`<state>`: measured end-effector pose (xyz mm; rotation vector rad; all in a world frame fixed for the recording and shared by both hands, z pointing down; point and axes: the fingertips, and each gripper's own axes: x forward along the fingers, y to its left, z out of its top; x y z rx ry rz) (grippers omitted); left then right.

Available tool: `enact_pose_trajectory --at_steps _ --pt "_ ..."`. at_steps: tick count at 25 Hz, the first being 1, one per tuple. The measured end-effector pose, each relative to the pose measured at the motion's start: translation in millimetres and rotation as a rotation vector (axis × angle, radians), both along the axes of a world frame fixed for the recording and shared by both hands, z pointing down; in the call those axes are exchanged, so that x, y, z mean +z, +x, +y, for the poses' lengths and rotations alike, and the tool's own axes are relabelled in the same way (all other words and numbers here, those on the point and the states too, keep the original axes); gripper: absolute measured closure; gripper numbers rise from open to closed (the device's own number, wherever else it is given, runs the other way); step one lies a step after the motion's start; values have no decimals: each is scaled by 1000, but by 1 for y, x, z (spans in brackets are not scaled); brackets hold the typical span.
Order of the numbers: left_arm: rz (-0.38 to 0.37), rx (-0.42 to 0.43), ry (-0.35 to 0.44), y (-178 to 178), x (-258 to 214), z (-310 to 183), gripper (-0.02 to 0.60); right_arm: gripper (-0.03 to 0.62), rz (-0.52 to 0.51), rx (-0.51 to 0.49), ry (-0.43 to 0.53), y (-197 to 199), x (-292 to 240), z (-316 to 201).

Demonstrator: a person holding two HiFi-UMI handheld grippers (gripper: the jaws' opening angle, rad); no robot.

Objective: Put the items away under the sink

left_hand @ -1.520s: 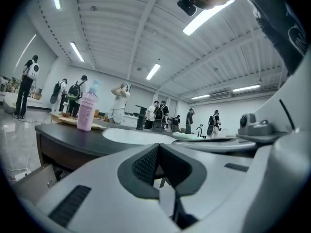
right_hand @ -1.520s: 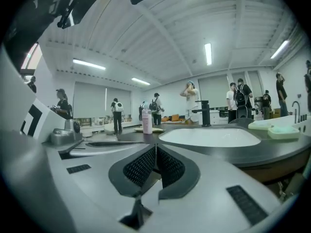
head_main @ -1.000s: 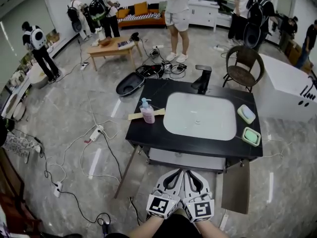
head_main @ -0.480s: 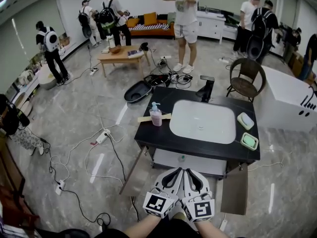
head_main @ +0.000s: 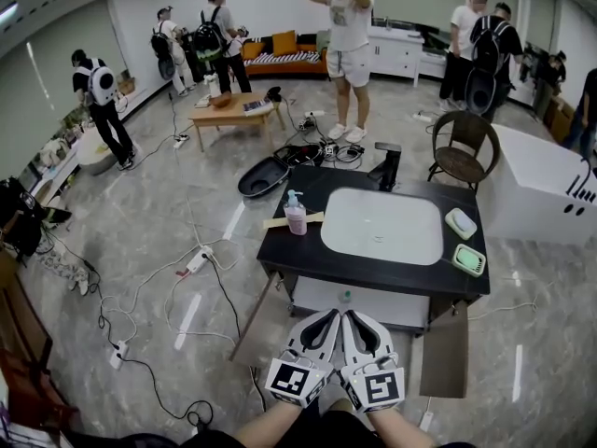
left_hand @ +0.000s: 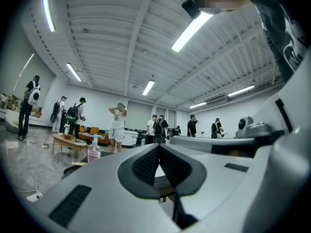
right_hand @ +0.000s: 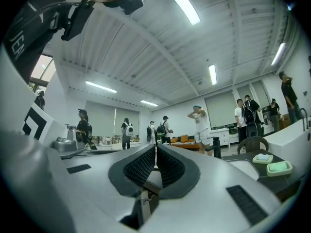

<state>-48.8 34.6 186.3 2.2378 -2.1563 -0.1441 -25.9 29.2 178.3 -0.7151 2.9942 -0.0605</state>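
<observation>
With my left gripper (head_main: 326, 321) and right gripper (head_main: 355, 321) both clenched on nothing, I judge the putting-away not yet done: the pink pump bottle (head_main: 296, 218) and two green soap dishes (head_main: 471, 259) sit on the black bench (head_main: 280, 256) beyond the jaws

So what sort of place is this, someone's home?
Probably not: it looks like a large hall staged for recording. A sink counter stands alone mid-floor, power strips and cables trail across the floor, and people in backpacks stand around.
</observation>
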Motion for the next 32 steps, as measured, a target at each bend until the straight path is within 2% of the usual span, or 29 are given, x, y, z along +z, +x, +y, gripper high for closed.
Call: enact_pose_trajectory --at_steps 4,8,13,21,25,32 --pt "7 -18 -3 -4 4 2 574 559 25 -12 -8 -4 0 2" --pt "32 -34 -19 -10 12 -6 574 559 4 -29 -7 -11 9 -3" --pt "9 -31 -29 -26 15 -23 574 559 -9 -18 -27 -26 14 -21" --pt "28 -51 -49 -74 28 -56 574 559 61 -47 -44 -75 23 -55" --pt "24 -61 -51 -110 34 -74 574 557 61 -118 -55 -112 35 -72" --pt "35 -46 -58 -170 50 -102 572 556 154 -167 -78 -178 55 -108"
